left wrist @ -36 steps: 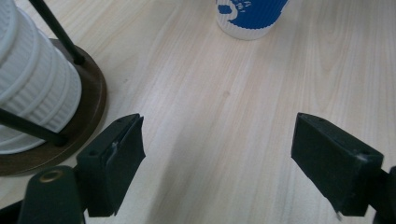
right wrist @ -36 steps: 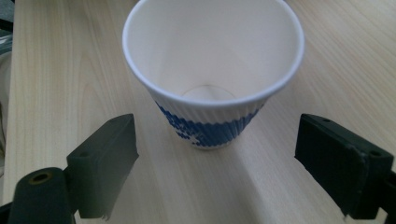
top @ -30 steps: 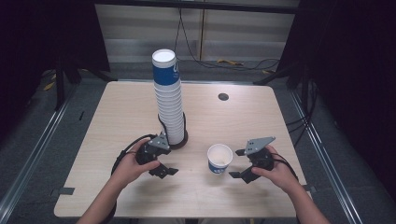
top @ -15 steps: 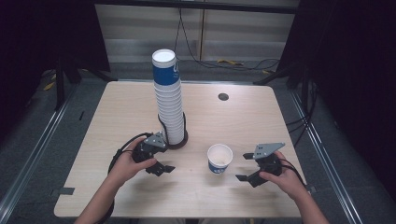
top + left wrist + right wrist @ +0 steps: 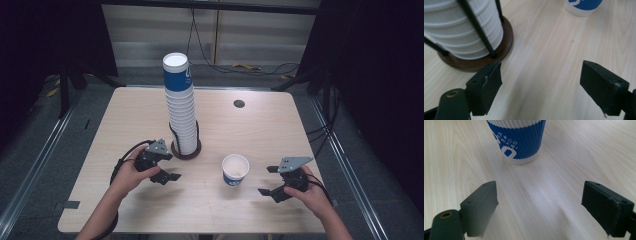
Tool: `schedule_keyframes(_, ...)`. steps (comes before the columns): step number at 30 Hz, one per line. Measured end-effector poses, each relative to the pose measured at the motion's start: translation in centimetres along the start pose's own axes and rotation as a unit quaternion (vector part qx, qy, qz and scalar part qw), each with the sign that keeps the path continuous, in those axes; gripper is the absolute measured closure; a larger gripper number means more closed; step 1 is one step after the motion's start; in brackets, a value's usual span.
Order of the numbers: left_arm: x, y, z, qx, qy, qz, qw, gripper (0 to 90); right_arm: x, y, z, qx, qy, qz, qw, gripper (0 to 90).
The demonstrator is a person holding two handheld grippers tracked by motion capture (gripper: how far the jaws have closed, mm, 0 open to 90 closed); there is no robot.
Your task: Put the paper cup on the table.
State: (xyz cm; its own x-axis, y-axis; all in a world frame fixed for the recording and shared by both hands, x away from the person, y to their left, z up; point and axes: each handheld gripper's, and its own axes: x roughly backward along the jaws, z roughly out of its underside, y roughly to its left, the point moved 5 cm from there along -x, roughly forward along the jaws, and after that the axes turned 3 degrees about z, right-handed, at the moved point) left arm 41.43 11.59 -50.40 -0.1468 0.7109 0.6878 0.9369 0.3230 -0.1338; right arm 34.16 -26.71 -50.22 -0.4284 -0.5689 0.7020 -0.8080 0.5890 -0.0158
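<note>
black tongs (image 5: 167, 168) with grey three-cornered plates and looping black cables.

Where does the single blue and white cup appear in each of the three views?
High view: single cup, lower centre, right of the cup stack.
Left gripper view: top right edge.
Right gripper view: top centre.
Shared landmark: pale wooden table.

cup stack (image 5: 181, 112) on table (image 5: 125, 120) | single cup (image 5: 235, 170) right, nearer
</note>
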Motion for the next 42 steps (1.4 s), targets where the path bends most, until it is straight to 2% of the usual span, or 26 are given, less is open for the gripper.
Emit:
schedule_keyframes(3, 0.3, 0.6, 0.5, 0.004, -0.004, -0.006, 1.0000, 17.5, -0.1, -0.1, 0.4, 0.002, 0.006, 0.007, 1.0000, 12.6)
schedule_keyframes(4, 0.3, 0.7, 0.6, 0.008, -0.013, -0.008, 0.9998, 17.4, -0.1, 0.0, 0.6, 0.001, 0.005, 0.007, 1.0000, 12.6)
schedule_keyframes(7, 0.7, 1.2, 1.1, 0.013, -0.012, -0.010, 0.9998, 17.4, -0.1, -0.1, 0.9, -0.001, 0.004, 0.009, 0.9999, 12.6)
schedule_keyframes(17, 1.4, 2.5, 2.4, 0.015, -0.024, -0.025, 0.9993, 17.5, 0.2, -0.4, 2.0, -0.009, 0.000, 0.022, 0.9997, 12.7)
schedule_keyframes(20, 1.5, 2.8, 2.9, 0.018, -0.029, -0.023, 0.9991, 17.5, 0.4, -0.5, 2.3, -0.014, -0.004, 0.026, 0.9996, 12.7)
schedule_keyframes(28, 1.4, 3.6, 4.3, 0.024, -0.023, -0.024, 0.9991, 17.5, 0.5, -0.8, 3.2, -0.021, 0.001, 0.036, 0.9991, 12.9)
schedule_keyframes(31, 1.5, 3.9, 4.9, 0.020, -0.012, -0.029, 0.9993, 17.6, 0.5, -1.1, 3.6, -0.021, 0.001, 0.040, 0.9990, 12.9)
schedule_keyframes(36, 1.4, 4.4, 5.7, 0.025, -0.016, -0.034, 0.9990, 17.6, 0.5, -1.3, 4.1, -0.029, 0.002, 0.047, 0.9985, 13.2)
schedule_keyframes(42, 1.6, 4.8, 6.1, 0.022, -0.020, -0.046, 0.9985, 17.5, 0.4, -1.5, 4.4, -0.024, 0.005, 0.056, 0.9981, 13.2)
